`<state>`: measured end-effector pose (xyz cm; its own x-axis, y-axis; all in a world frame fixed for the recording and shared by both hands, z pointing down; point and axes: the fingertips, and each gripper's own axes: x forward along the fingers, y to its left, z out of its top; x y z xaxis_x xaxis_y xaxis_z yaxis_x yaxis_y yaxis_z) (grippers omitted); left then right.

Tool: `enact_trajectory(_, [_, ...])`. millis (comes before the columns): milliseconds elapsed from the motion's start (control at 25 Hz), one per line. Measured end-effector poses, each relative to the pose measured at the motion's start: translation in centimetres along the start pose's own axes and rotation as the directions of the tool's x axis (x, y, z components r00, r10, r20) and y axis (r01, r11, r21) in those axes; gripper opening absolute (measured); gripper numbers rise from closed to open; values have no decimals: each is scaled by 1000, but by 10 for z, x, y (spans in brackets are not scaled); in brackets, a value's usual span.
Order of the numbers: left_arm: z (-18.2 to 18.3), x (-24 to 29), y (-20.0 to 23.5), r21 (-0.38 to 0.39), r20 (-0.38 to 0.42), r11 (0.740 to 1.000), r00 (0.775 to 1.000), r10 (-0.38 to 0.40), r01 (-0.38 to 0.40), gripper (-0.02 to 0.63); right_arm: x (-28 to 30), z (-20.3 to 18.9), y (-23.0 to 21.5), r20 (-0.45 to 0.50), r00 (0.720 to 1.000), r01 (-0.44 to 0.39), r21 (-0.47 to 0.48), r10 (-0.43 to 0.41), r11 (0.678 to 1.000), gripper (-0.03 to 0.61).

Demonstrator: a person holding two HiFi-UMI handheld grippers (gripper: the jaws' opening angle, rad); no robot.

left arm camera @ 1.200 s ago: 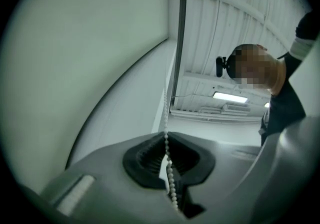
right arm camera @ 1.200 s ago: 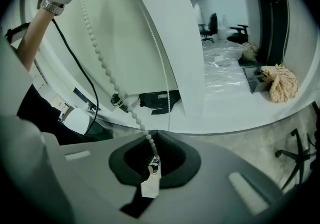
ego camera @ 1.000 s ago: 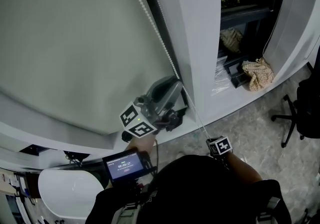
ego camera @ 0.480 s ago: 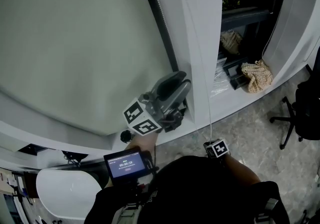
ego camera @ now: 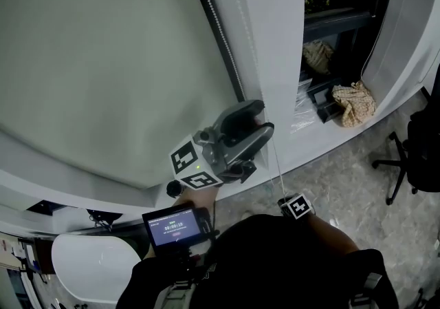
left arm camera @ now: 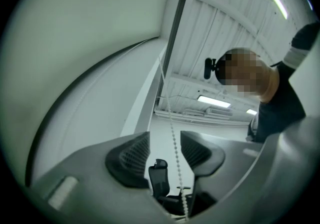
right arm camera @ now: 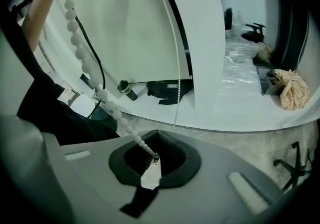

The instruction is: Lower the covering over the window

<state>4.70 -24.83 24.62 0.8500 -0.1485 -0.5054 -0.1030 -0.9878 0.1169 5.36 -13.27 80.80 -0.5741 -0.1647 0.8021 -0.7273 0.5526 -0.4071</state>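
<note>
The right gripper (right arm camera: 150, 160) is pinched tight on the bead chain (right arm camera: 117, 114); from above only its marker cube shows. The left gripper (left arm camera: 164, 143) is opening, with the chain loose between its jaws. The roller blind (ego camera: 103, 60) hangs low over the window, and its top is cut off.

The left gripper (ego camera: 259, 119), raised, is opening its jaws around the bead chain (left arm camera: 175, 155); the right gripper (right arm camera: 150, 160), low, pinches it
</note>
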Motion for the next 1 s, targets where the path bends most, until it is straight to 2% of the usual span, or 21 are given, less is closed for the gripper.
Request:
enact_trajectory(120, [-1,0,0,5,-4,1000,1000,3,-3,181,2,1,2,-7,1000,-4,-10,4,1000,5])
enact_trajectory(160, [0,-1,2,12,-4,1000,1000,14,-14,156,2,2,3,-9,1000,-6,-12,6,1000,5])
enact_trajectory(240, [2,-5,7,25,-1,999,999,41,-41,-2,2,2,4,-11,1000,-8,-15,8,1000,5])
enact_trajectory(360, [3,-6,10,36,-2,998,999,47,-47,0,3,3,6,-16,1000,-15,-23,14,1000,5])
enact_trajectory(400, [2,-6,9,34,0,999,999,37,-37,24,4,2,8,-20,1000,-19,-24,19,1000,5])
enact_trajectory(440, [3,-5,7,26,6,999,1000,21,-21,111,5,1,9,-25,999,-22,-26,21,999,5])
enact_trajectory(480, [4,-5,4,13,14,1000,1000,4,-4,132,5,0,9,-29,999,-22,-29,21,999,5])
enact_trajectory(760, [1,-2,-4,-8,13,1000,1000,-27,28,156,5,-1,8,-39,999,-19,-41,17,999,5])
enact_trajectory(840, [2,0,-4,3,11,1000,1000,-25,25,155,7,-1,10,-42,999,-21,-50,19,999,5])
enact_trajectory(920, [3,-2,-2,13,10,1000,1000,-9,8,13,7,0,12,-42,999,-26,-52,23,998,5])
enact_trajectory(1000, [3,-4,1,10,10,1000,1000,14,-14,9,6,-2,13,-43,999,-28,-50,26,998,5])
